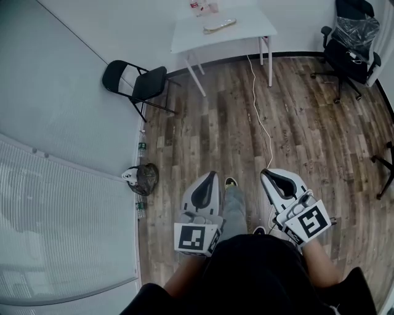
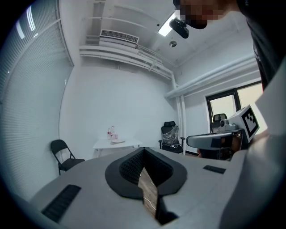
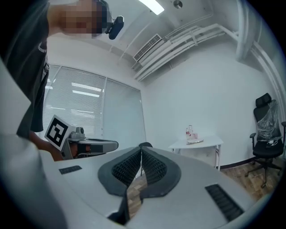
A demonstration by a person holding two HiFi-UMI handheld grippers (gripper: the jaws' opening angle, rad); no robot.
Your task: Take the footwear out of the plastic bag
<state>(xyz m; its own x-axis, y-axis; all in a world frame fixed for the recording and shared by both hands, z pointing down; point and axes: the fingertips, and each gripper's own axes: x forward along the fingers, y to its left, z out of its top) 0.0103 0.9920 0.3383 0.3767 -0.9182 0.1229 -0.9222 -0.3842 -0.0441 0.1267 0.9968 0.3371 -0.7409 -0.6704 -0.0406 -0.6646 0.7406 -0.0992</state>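
At the far end of the room stands a white table [image 1: 246, 27]. On it lies a flat tan item in clear wrapping [image 1: 220, 26], too far off to make out the footwear or the bag. Both grippers are held low in front of the person's body, well short of the table. My left gripper [image 1: 211, 175] [image 2: 143, 150] is shut with nothing between its pads. My right gripper [image 1: 266, 173] [image 3: 141, 150] is likewise shut and empty. Both point across the room toward the table [image 2: 117, 143] [image 3: 196, 143].
Small bottles [image 1: 203, 7] stand at the table's back. A black folding chair [image 1: 135, 81] stands by the left wall, and an office chair [image 1: 348, 46] draped in plastic is at the far right. A white cable [image 1: 261, 123] runs along the wood floor. A dark bundle [image 1: 143, 178] sits by the left wall.
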